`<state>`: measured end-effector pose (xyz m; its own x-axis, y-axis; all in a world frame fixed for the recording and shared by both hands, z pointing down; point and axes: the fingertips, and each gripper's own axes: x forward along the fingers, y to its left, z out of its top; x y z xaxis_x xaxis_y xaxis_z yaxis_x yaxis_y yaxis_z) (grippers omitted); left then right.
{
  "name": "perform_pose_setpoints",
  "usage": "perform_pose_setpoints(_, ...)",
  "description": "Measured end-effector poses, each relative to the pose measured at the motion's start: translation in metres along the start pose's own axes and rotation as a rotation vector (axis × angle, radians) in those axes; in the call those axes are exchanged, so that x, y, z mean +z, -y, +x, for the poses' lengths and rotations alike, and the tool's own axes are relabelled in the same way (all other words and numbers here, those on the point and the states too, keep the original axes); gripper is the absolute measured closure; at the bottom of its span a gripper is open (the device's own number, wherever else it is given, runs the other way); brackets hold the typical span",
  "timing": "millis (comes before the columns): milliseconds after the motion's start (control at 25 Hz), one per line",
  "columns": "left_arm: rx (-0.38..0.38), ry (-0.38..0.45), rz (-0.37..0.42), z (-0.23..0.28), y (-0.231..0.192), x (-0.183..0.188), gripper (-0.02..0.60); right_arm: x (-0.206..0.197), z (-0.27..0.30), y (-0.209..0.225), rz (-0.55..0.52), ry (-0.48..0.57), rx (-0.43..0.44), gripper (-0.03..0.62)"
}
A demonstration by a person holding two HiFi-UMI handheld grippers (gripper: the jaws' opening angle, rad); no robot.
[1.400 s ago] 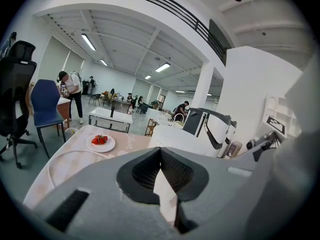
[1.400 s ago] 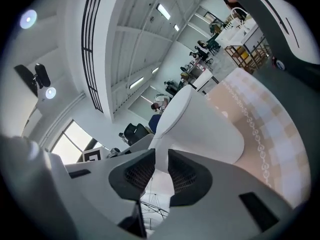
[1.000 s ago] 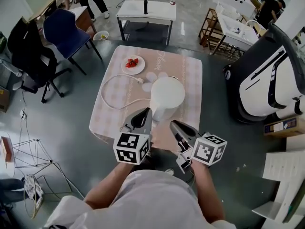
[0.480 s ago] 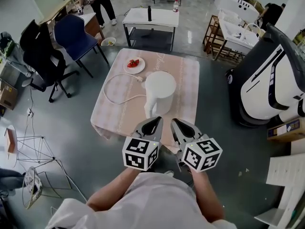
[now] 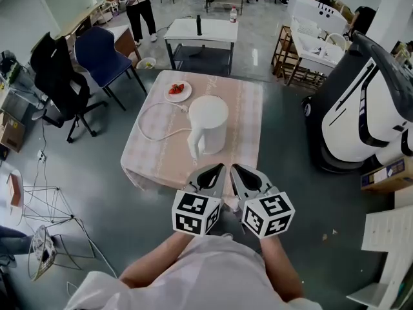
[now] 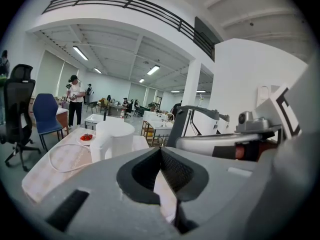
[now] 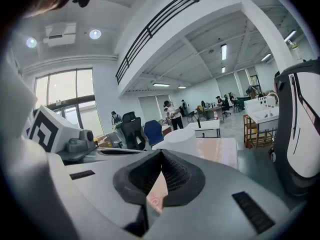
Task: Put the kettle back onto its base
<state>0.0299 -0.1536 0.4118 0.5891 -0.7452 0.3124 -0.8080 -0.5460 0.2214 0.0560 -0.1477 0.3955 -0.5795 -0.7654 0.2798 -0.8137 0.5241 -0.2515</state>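
Observation:
The white kettle (image 5: 208, 123) stands upright in the middle of the table with the pink cloth (image 5: 245, 128), handle toward me. A white cord (image 5: 150, 118) loops on the cloth to its left and ends at its foot; the base cannot be made out apart from the kettle. My left gripper (image 5: 219, 167) and right gripper (image 5: 234, 168) hover side by side over the near table edge, short of the kettle. Both are shut with nothing between the jaws. The left gripper view shows the kettle (image 6: 113, 138) ahead at the left, and the right gripper view shows the kettle (image 7: 182, 139) ahead.
A plate of strawberries (image 5: 178, 90) lies at the table's far left corner. A blue chair (image 5: 97, 53) and a black chair (image 5: 57, 76) stand to the left. A white table (image 5: 201, 32) is behind, and a large white and black machine (image 5: 361, 102) stands to the right.
Both grippers have drawn back from the kettle toward the near table edge and now sit close together. The kettle stays standing on the table.

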Motion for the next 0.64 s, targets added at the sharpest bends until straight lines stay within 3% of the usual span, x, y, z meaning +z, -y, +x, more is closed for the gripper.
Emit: perform_pose_setpoints(640,0.021,0.018,0.022,-0.0048,0.0008,0.0055,0.577,0.0025,-0.0016,-0.0047,-0.029,0.012,0.011,0.589)
